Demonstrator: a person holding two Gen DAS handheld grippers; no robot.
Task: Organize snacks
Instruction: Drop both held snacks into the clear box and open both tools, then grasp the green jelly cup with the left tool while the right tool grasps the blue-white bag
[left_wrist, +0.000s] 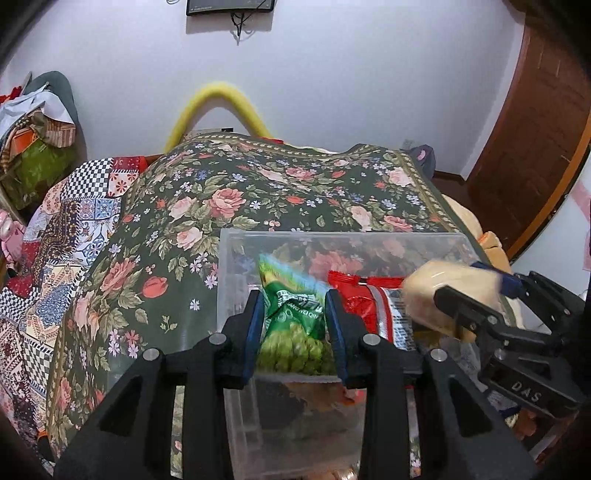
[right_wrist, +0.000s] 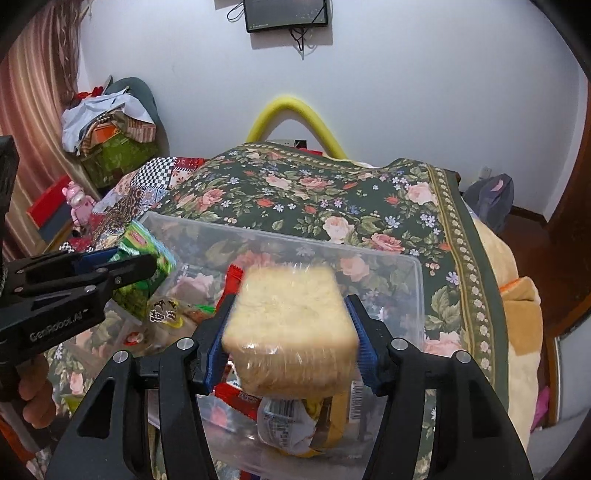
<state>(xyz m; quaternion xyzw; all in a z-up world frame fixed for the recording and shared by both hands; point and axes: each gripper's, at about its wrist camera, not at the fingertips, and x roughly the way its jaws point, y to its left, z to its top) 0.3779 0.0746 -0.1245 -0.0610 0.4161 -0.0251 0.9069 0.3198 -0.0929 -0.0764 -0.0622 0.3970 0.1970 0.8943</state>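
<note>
left gripper (left_wrist: 295, 332), lower centre of its frame, clamps a crinkly green snack bag (left_wrist: 295, 325), held upright above the clear plastic bin (left_wrist: 229, 280). right of it, a glossy red packet (left_wrist: 365, 306) lies inside the bin. right gripper (right_wrist: 291, 339) pinches a soft, wrapped bread block (right_wrist: 291, 325) directly over the bin; a downward release likely follows.

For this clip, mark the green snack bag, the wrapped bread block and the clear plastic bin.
green snack bag (left_wrist: 295, 317): left wrist view, crumpled middle between the pads.
wrapped bread block (right_wrist: 291, 325): right wrist view, centre of its top face.
clear plastic bin (right_wrist: 413, 291): right wrist view, bare right wall.
</note>
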